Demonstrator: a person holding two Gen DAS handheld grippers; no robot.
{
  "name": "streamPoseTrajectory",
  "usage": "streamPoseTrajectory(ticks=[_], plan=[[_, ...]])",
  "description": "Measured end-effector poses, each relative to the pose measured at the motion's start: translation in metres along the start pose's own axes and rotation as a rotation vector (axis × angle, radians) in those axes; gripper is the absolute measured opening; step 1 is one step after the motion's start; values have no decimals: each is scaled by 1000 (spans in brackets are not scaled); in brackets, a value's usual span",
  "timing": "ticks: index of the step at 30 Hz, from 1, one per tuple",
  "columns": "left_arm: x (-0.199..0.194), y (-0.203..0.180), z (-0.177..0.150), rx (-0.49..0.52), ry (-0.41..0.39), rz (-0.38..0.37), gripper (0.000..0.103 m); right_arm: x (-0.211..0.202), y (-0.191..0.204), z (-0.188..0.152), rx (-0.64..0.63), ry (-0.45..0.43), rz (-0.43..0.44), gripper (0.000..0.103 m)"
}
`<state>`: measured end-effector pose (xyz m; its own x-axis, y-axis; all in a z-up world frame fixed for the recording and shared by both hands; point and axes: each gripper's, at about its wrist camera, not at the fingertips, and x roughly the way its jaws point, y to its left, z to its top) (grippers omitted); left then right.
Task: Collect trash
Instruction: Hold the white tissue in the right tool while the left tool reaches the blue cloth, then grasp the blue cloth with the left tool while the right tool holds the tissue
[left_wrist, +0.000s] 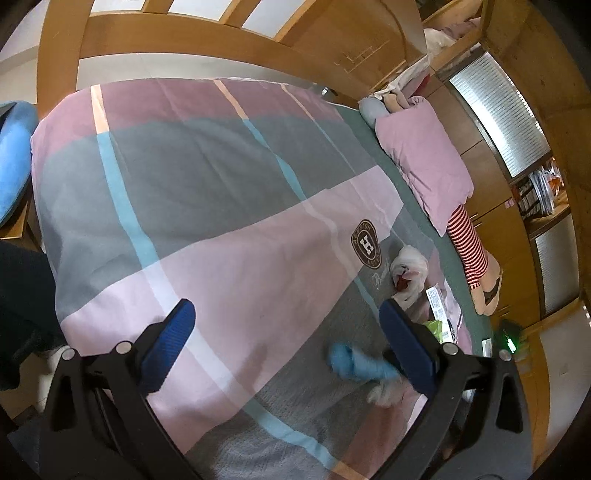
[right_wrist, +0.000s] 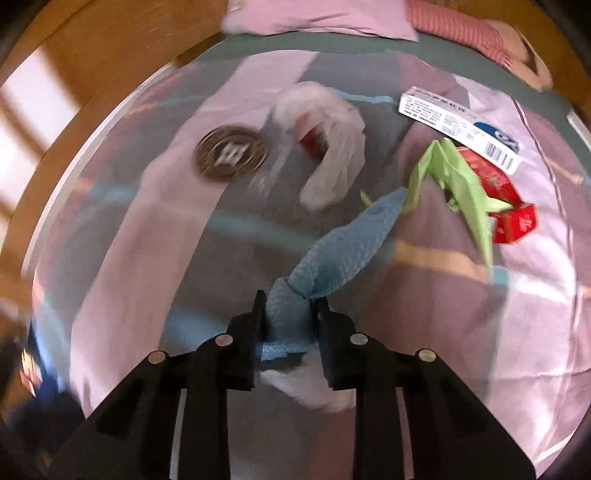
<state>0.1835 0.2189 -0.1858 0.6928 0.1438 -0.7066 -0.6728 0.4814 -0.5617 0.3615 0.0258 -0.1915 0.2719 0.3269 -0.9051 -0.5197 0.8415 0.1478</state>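
A crumpled blue paper towel (right_wrist: 332, 254) is pinched in the right claw (right_wrist: 290, 306) above the pink-and-grey plaid quilt (left_wrist: 207, 206) — the left claw (left_wrist: 286, 314) is held wide and empty — with a white plastic bag (right_wrist: 325, 140) at 12 o'clock and a green folded paper (right_wrist: 454, 181) at 2 o'clock.

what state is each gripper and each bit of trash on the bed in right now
right gripper: shut on the blue cloth
blue cloth: pinched, crumpled, trailing forward
left gripper: open, holds nothing
white plastic bag: crumpled, loose on the duvet
white carton: lying flat
green paper: creased, overlapping the red packet
red packet: crushed, loose
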Motion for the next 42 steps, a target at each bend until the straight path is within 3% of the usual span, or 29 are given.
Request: streamPoseTrajectory(ticks=[4,6,11,12,16,18,23,30,34,38,42], plan=[[4,-7,-4,42,17,26,99,-19,-8,-27,-73,30,-24,27],[7,-12,-7,74,24,40,99,-25,-13,-33,-71,-4,-36,33],[9,-16,-9,108,24,64,99,-43,-44,-46,121,-86,50,40],[10,-16,-10,110,29,68,99,-41,-48,-45,142,-87,41,45],[14,-19,-13,132,53,66,99,-35,-63,-51,231,-67,-32,47],[15,-21,-14,143,59,65,99,-28,-62,-57,222,-38,-92,47],[19,-23,-17,158,78,78,99,-16,-48,-69,149,-20,-140,47],[23,-33,-24,227,92,83,99,-15,-36,-71,105,-29,-140,30],[23,-33,-23,226,87,82,99,-14,-26,-70,71,-13,-126,28],[23,-32,-23,219,87,80,99,-21,-14,-76,49,-2,-37,24],[23,-34,-24,240,83,75,99,-37,-12,-83,78,-48,-31,24]])
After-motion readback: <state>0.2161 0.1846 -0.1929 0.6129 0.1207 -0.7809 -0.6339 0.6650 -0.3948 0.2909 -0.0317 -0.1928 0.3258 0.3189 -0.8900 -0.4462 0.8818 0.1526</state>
